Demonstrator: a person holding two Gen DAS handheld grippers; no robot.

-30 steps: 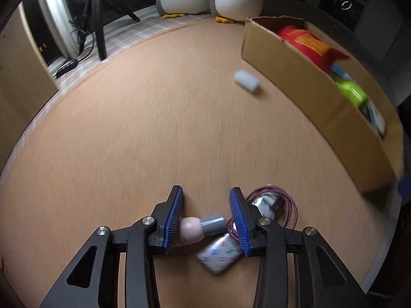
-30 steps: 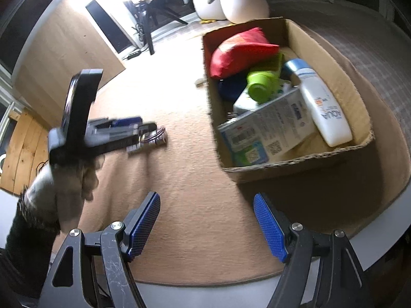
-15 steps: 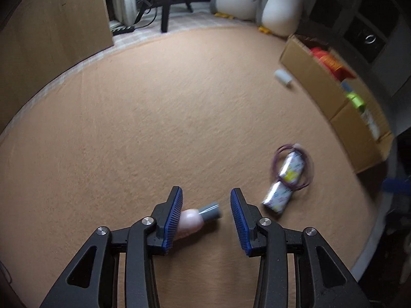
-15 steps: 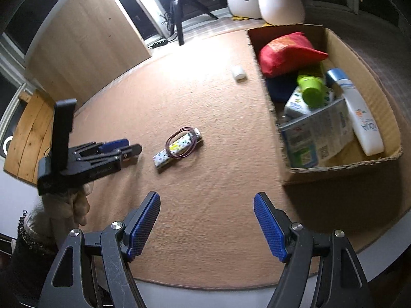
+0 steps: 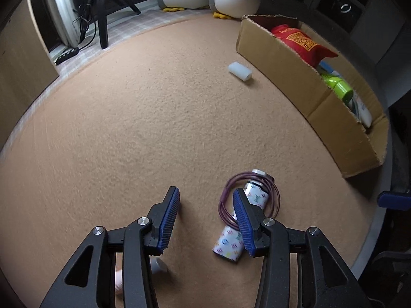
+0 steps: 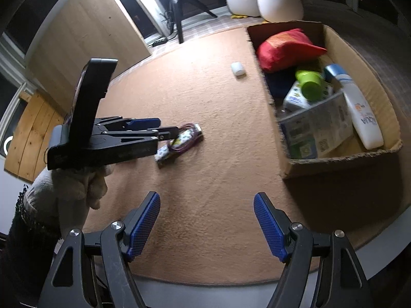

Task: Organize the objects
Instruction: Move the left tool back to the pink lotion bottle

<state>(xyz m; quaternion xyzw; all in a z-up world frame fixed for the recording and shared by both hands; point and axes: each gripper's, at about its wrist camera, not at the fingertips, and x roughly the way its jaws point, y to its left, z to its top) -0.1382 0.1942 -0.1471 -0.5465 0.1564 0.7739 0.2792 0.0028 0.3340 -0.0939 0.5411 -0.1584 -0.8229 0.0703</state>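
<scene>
Open brown cardboard box: stands at the right edge of the tan felt mat, already holding a red snack bag, a green-capped bottle, a white lotion bottle and a printed carton. It looks stiff but light; I judge it the place where loose things go, not something to lift.

Patterned white rectangular pack: lies flat on the mat, just beside the left gripper's right finger, with a coil of purple cord looped around its upper half. Probably light and rigid, with a smooth wrapper that may slip. Best taken across its short width at the bare lower half, clear of the cord.

Purple cord: thin, limp and springy; likely to slide off or snag if the pack is lifted by the cord end.

Small white cylinder: lies on its side near the box's front wall, well apart from both grippers. Round and likely to roll; grip across its curved sides.

Small pink bottle with a grey cap: lies on the mat under the left gripper's frame, mostly hidden, no longer between the fingers.

Left gripper: jaws have just been opening, nothing between them, only bare mat.

Right gripper: spread wide and empty, hovering over bare mat near the front edge.
</scene>
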